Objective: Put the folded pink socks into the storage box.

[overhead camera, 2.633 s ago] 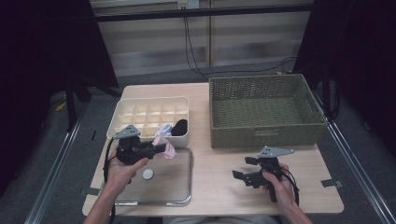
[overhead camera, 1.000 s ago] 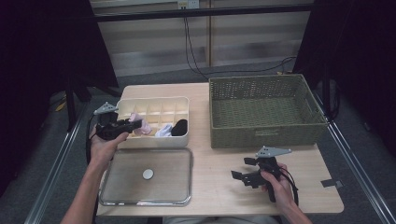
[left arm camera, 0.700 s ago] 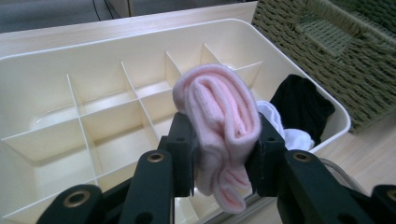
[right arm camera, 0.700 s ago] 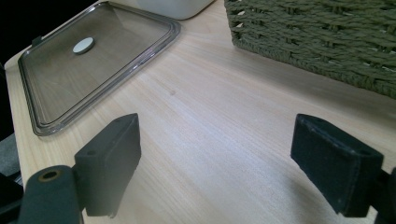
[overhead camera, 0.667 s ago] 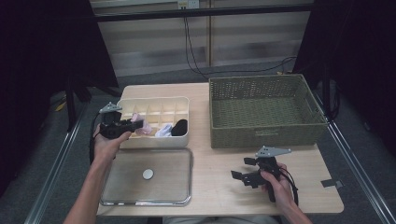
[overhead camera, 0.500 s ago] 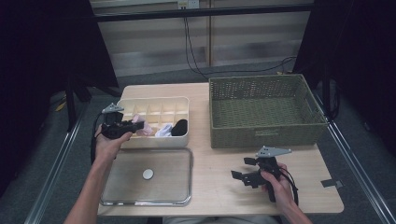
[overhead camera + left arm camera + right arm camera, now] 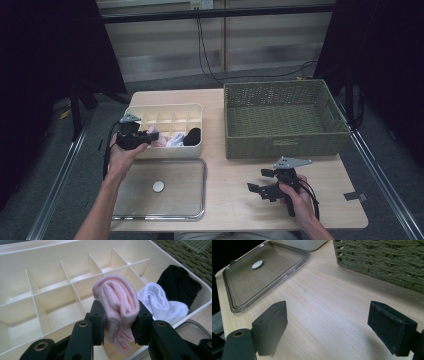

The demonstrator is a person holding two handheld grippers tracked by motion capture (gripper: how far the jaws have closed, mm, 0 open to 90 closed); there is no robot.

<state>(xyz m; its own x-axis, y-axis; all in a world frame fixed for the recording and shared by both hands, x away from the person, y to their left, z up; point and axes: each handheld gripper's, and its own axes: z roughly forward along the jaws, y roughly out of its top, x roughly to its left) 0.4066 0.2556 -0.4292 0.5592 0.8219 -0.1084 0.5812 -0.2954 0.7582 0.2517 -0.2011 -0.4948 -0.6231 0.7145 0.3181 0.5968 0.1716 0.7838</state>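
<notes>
While it hung over the clear lid a few seconds ago, the pink sock point(image 7: 117, 307) now sits above the near row of the divided organiser box point(image 7: 165, 111), carried there by the left gripper point(image 7: 117, 322); over the last second the hand has only crept a little further in over the box's left end. That suggests the carry is done and the step in hand is lowering the sock into a free cell. In the left gripper view the rolled sock is clamped between the two black jaws, its upper roll bulging well above the pads and a tail of fabric hanging below them, so the grip lies around its middle. Just beside it, in the same near row, lie a white sock point(image 7: 162, 302) and then a black sock point(image 7: 178, 285); the cells to the other side and behind look empty. The lid point(image 7: 160, 190) lies flat on the table point(image 7: 235, 210) in front of the box. Well apart, the right gripper point(image 7: 337, 322) rests low over bare wood near the wicker basket point(image 7: 285, 117), jaws wide apart and holding nothing, unmoved throughout
</notes>
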